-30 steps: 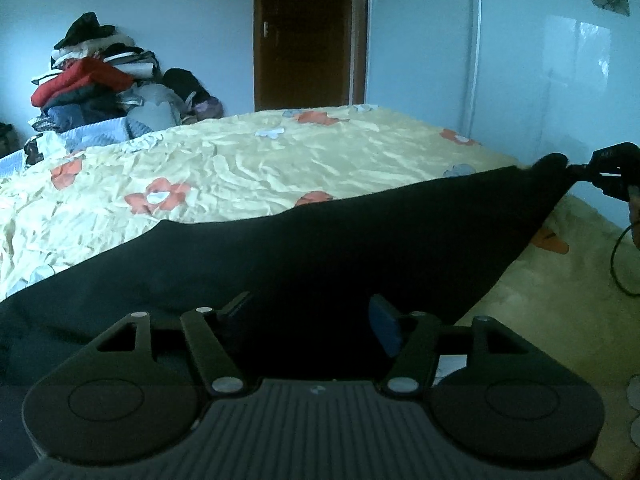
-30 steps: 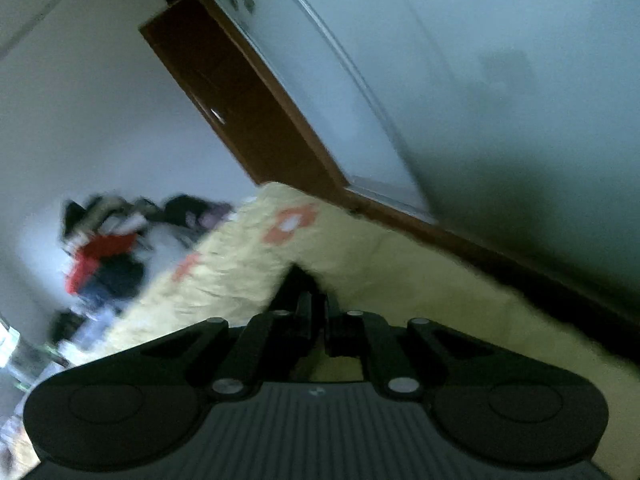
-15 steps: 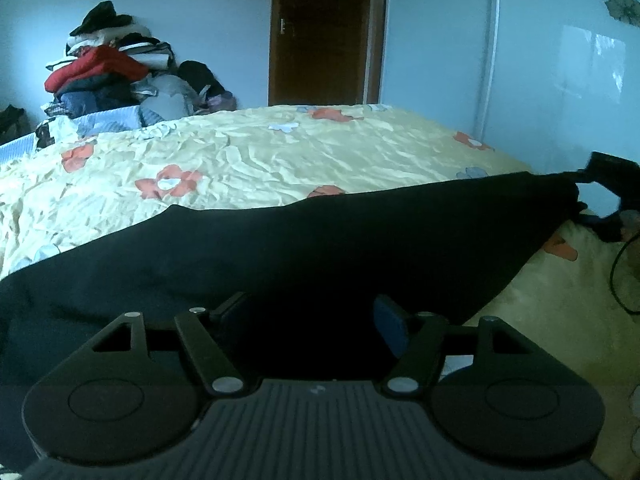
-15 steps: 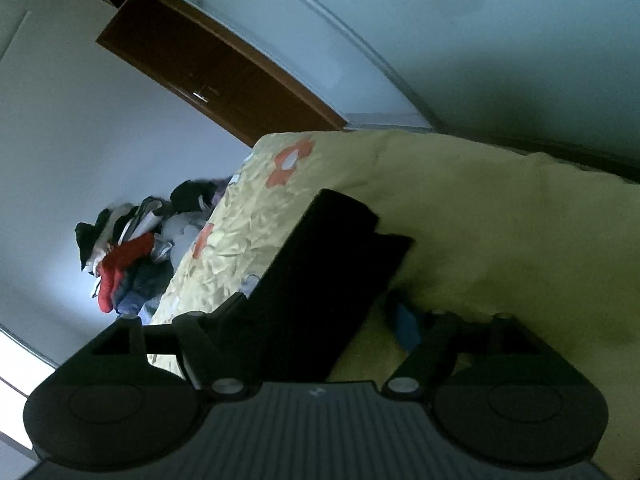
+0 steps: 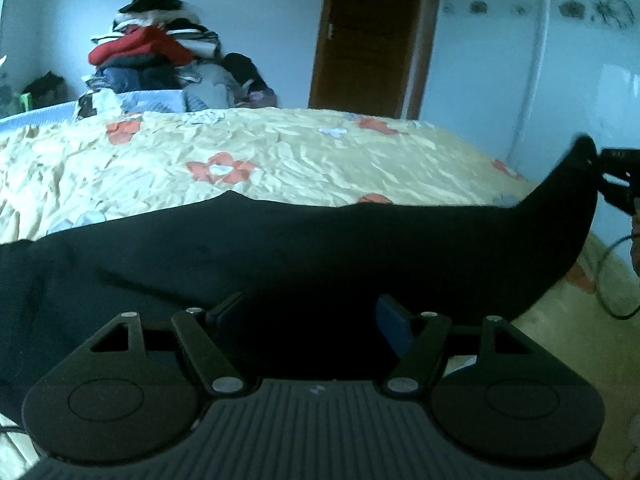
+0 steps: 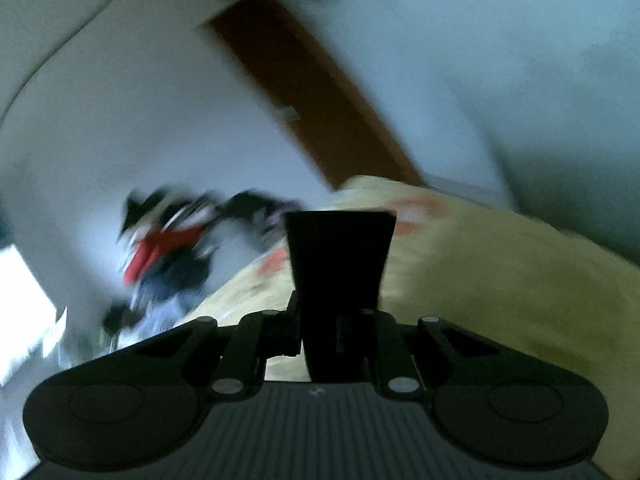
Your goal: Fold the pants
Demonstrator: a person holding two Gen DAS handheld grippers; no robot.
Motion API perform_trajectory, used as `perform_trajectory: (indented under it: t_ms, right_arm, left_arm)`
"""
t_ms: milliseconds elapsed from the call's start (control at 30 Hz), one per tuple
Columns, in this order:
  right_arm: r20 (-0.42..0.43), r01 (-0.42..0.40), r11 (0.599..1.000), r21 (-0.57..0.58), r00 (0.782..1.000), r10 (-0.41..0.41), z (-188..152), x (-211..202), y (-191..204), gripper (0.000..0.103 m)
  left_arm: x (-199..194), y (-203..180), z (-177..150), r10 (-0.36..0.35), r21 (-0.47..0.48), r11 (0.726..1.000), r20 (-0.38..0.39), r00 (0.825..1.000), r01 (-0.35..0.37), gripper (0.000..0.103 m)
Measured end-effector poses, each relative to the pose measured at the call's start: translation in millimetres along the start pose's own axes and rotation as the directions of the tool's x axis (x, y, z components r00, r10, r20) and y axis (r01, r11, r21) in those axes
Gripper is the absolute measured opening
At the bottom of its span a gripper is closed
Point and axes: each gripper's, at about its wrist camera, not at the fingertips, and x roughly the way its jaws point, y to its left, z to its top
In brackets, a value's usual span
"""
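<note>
the black pants [image 5: 320,256] lie spread across the bed [image 5: 280,160], one end lifted by the right gripper [image 6: 340,332], whose jaws pinch the cloth so that end can be carried over for a fold. the left gripper [image 5: 312,312] hovers over the cloth, jaws wide. the fabric is soft, matte and drapes limply; the bedsheet is crinkled yellow with orange flowers.

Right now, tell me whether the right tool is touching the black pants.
Touching. In the right wrist view the right tool is closed on a strip of the black pants; the left wrist view shows that end lifted off the bed.
</note>
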Motion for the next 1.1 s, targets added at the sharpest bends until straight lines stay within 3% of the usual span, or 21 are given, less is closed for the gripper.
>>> perform_trajectory:
  t_ms: [67, 167, 300, 400, 500, 567, 600, 633, 667, 733, 800, 833, 900, 933, 1000, 1100]
  right_arm:
    - [-0.033, -0.056, 0.981, -0.186, 0.998, 0.051, -8.8, 6.1, 51.6, 0.014]
    - [-0.128, -0.159, 0.907, -0.390, 0.985, 0.118, -41.8, 18.4, 116.5, 0.014]
    - [-0.341, -0.359, 0.844, -0.399, 0.912, 0.227, -100.6, 39.1, 165.0, 0.014]
    - [-0.445, -0.433, 0.789, -0.437, 0.866, 0.229, -144.0, 42.4, 193.8, 0.014]
    - [-0.505, -0.460, 0.738, -0.494, 0.842, 0.187, -176.5, 43.2, 214.2, 0.017]
    - [-0.553, -0.472, 0.704, -0.530, 0.822, 0.135, -191.9, 46.6, 222.5, 0.028]
    - [-0.565, -0.486, 0.688, -0.539, 0.814, 0.133, -197.9, 39.1, 221.9, 0.044]
    - [-0.570, -0.507, 0.665, -0.547, 0.808, 0.147, -200.2, 31.1, 224.4, 0.054]
    - [-0.566, -0.505, 0.652, -0.566, 0.813, 0.139, -199.0, 24.3, 226.1, 0.054]
    - [-0.586, -0.546, 0.634, -0.548, 0.791, 0.175, -192.8, 11.8, 220.2, 0.057]
    - [-0.592, -0.574, 0.640, -0.511, 0.775, 0.222, -175.5, 5.0, 216.5, 0.057]
    - [-0.579, -0.566, 0.649, -0.509, 0.783, 0.228, -164.5, -0.3, 209.9, 0.057]
    - [-0.516, -0.495, 0.672, -0.550, 0.835, 0.193, -141.0, -5.7, 196.5, 0.057]
    - [-0.475, -0.437, 0.682, -0.586, 0.868, 0.149, -129.8, -5.5, 187.6, 0.057]
    - [-0.423, -0.337, 0.695, -0.635, 0.905, 0.052, -113.5, 6.8, 173.3, 0.057]
    - [-0.429, -0.293, 0.662, -0.690, 0.902, -0.048, -107.1, 23.7, 167.1, 0.057]
  left_arm:
    - [-1.7, 0.4, -0.2, 0.003, 0.001, 1.000, 0.002, 1.000, -0.003, 0.074]
    - [-5.3, -0.5, -1.6, 0.022, 0.022, 1.000, 0.009, 1.000, -0.022, 0.074]
    - [-10.7, 1.2, -4.8, 0.048, 0.041, 0.998, 0.014, 0.999, -0.048, 0.074]
    - [-13.8, 5.4, -6.5, 0.064, 0.037, 0.997, 0.015, 0.998, -0.065, 0.074]
    - [-13.7, 9.7, -5.9, 0.075, 0.013, 0.997, 0.013, 0.997, -0.075, 0.075]
    - [-14.7, 12.9, -5.9, 0.075, -0.009, 0.997, 0.011, 0.997, -0.074, 0.079]
    - [-15.3, 14.0, -5.7, 0.075, -0.014, 0.997, 0.012, 0.997, -0.075, 0.080]
    - [-16.4, 14.8, -5.3, 0.086, -0.016, 0.996, 0.016, 0.996, -0.086, 0.082]
    - [-17.5, 16.3, -4.8, 0.101, -0.015, 0.995, 0.026, 0.995, -0.101, 0.084]
    - [-19.7, 20.5, -4.2, 0.110, -0.025, 0.994, 0.031, 0.993, -0.109, 0.088]
    - [-21.2, 24.1, -3.3, 0.118, -0.039, 0.992, 0.032, 0.993, -0.117, 0.088]
    - [-21.7, 25.0, -2.8, 0.119, -0.043, 0.992, 0.033, 0.992, -0.118, 0.088]
    - [-20.8, 24.3, 0.0, 0.117, -0.042, 0.992, 0.034, 0.993, -0.115, 0.088]
    - [-20.3, 22.0, 1.3, 0.111, -0.036, 0.993, 0.034, 0.993, -0.110, 0.088]
    - [-18.6, 15.8, 3.3, 0.104, -0.020, 0.994, 0.036, 0.994, -0.104, 0.088]
    - [-15.1, 1.5, 4.9, 0.094, 0.024, 0.995, 0.039, 0.995, -0.095, 0.088]
